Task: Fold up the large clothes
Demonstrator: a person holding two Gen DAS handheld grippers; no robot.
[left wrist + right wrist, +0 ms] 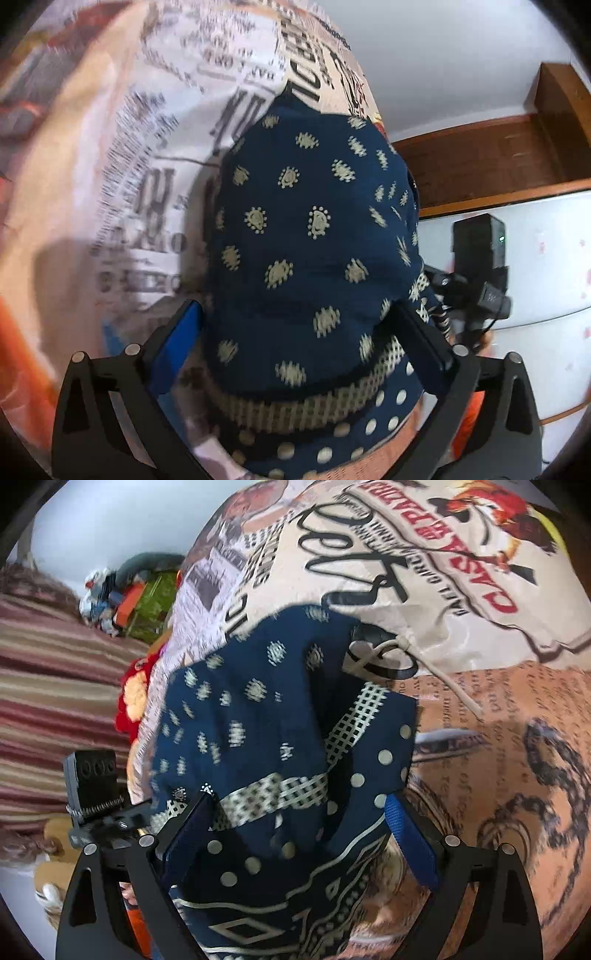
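Observation:
A navy blue garment with cream motifs, a checked band and dots fills the left wrist view. My left gripper has its jaws spread wide on either side of the cloth, which lies between the fingers; whether they grip it I cannot tell. In the right wrist view the same garment is bunched and folded over itself between the spread fingers of my right gripper. The other gripper shows at the left edge of the right wrist view and at the right of the left wrist view.
The garment lies on a surface covered by a cream and orange printed cloth with newspaper text, also in the left wrist view. A striped fabric and a pile of colourful items are at left. Brown wooden furniture and a white wall stand behind.

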